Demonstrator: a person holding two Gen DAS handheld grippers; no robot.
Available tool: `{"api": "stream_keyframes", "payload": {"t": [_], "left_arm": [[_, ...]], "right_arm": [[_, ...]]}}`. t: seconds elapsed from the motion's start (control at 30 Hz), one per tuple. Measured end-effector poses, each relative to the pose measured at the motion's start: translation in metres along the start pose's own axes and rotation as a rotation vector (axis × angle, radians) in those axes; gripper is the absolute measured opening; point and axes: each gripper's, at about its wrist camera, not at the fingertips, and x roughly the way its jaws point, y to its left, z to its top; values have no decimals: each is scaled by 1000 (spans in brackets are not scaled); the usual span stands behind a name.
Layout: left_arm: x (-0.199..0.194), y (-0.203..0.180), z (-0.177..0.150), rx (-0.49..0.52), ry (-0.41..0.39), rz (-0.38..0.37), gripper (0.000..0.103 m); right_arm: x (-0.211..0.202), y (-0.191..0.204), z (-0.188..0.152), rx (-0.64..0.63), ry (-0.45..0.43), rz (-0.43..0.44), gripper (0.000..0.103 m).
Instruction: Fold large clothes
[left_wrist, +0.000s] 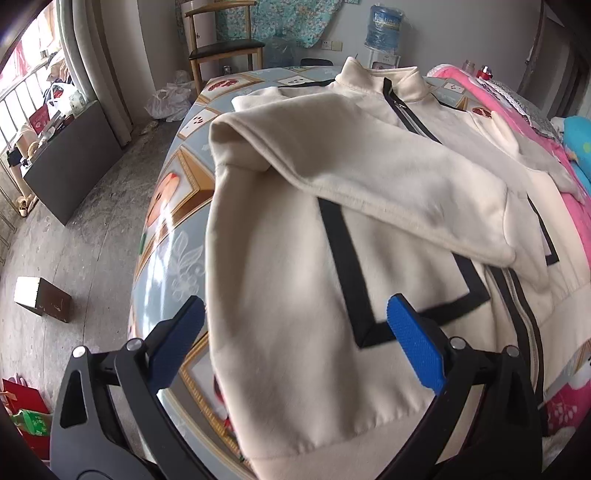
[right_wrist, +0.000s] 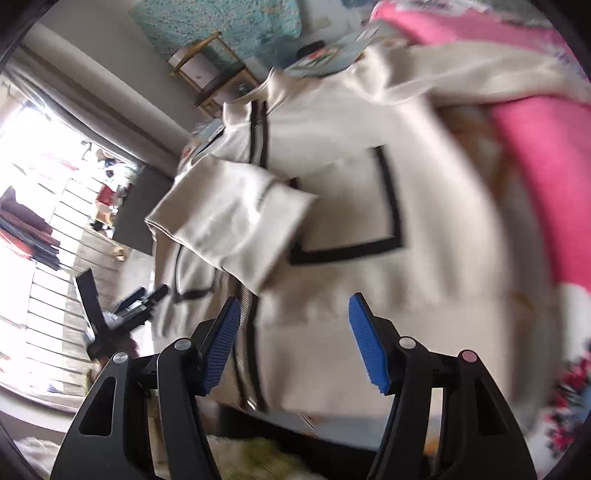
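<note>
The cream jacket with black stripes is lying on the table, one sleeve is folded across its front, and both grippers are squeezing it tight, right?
Not quite. Neither gripper is squeezing it: the left gripper and right gripper both stand open, with nothing pinched, as each wrist view shows. The rest is right: the cream jacket lies on the table with a sleeve folded across its front.

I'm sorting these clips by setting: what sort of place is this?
Probably a lived-in home room, not a lab: a jacket lies on a table with a patterned cover, with a wooden chair, a water dispenser and curtains nearby.
</note>
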Motion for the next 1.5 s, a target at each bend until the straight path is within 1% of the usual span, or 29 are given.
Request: {"api": "stream_keyframes", "payload": {"t": [0.03,0.1,0.13,0.2,0.23,0.27,0.33,0.4,0.43,0.5,0.53,0.6,0.67,0.7,0.73,0.8,0.87,0.93,1.0,1.03,1.13,1.17,1.23,1.3,1.33,1.37,1.43,1.47,1.5], "left_arm": [[4,-2,4,1,-2,7,96],[12,-5,11,5,4,33,96],[17,-5,15,5,9,47,96],[23,-3,21,-2,13,64,96],[26,-1,25,-9,16,73,96],[29,1,28,-15,20,80,96],[32,6,32,-25,24,87,96],[37,10,34,-34,36,79,96],[41,11,34,-42,45,79,96],[45,13,34,-54,55,71,96],[45,13,34,-58,55,68,96],[45,14,32,-69,56,66,96],[46,16,32,-82,59,59,96],[46,17,32,-90,62,54,96],[46,18,32,-96,64,50,96],[46,20,33,-103,67,46,96],[42,22,34,-110,58,68,96],[40,26,36,-119,46,71,96],[39,31,40,-139,38,67,96],[40,33,42,-139,39,77,96],[40,40,45,-142,35,105,96],[40,43,46,-148,35,106,96],[33,51,48,-171,21,100,96],[23,57,50,-196,-7,86,96],[20,60,54,-207,-17,79,96],[17,62,57,-217,-24,76,96],[13,62,64,-219,-32,61,96],[12,60,68,-213,-37,57,96],[13,56,74,-204,-41,60,96]], "right_arm": [[19,2,10,13,18,17,60],[50,3,23,41,53,15,60],[69,5,29,41,92,18,57],[83,12,31,5,126,-7,21],[85,15,34,-15,131,-14,11],[84,23,39,-41,125,-22,5],[72,38,56,-92,82,-30,5],[58,61,85,-153,18,-15,5],[47,80,109,-195,-26,1,5],[30,103,141,-245,-95,26,5],[13,119,165,-276,-163,39,5],[-22,135,199,-303,-280,73,5],[-45,137,216,-300,-351,92,5],[-56,128,221,-287,-384,88,5],[-58,119,223,-273,-389,77,5],[-47,87,222,-223,-358,32,5],[-16,36,214,-132,-248,-18,5],[23,-9,208,-45,-146,-73,5],[44,-25,202,-11,-112,-72,5],[47,-32,203,7,-107,-61,5],[33,-28,206,-12,-145,-11,5],[27,-26,207,-27,-157,-16,5],[24,-31,208,-26,-147,-15,5],[27,-41,208,-14,-129,-57,6],[33,-46,208,-17,-108,-94,6],[36,-50,205,-19,-91,-107,8],[44,-57,198,-10,-71,-103,25],[47,-57,194,-11,-66,-100,40],[50,-55,191,-22,-63,-101,45]]}}
